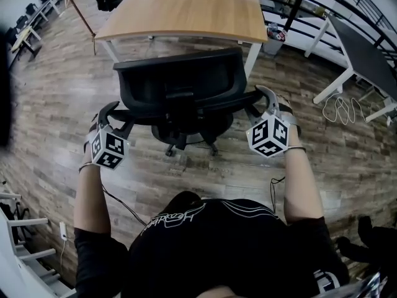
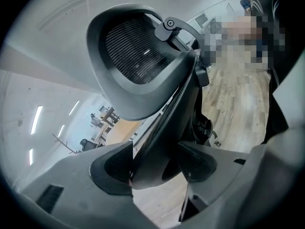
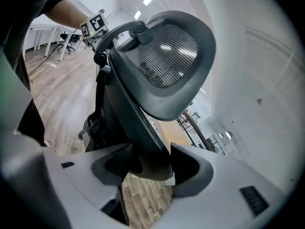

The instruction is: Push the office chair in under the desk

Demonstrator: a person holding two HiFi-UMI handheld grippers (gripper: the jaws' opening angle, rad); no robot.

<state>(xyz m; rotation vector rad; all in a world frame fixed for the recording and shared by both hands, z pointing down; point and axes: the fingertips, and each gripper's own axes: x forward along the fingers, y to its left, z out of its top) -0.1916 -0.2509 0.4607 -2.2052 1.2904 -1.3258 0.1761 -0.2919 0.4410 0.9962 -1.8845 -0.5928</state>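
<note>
A black mesh-backed office chair (image 1: 180, 92) stands on the wood floor with its back to me, just short of the wooden desk (image 1: 186, 11). My left gripper (image 1: 110, 112) is closed on the black bar at the left side of the backrest. In the left gripper view that bar (image 2: 167, 128) fills the gap between the pads of the left gripper (image 2: 155, 168). My right gripper (image 1: 265, 98) grips the matching bar on the right side. The right gripper view has this bar (image 3: 138, 132) wedged between the pads of the right gripper (image 3: 145, 163), under the mesh back (image 3: 167, 56).
A small bin (image 1: 275, 36) stands by the desk's right leg. A dark-topped table on white legs (image 1: 366, 54) is at the right, with a looped white cable (image 1: 341, 107) on the floor. More chairs and desks (image 1: 31, 17) line the far left.
</note>
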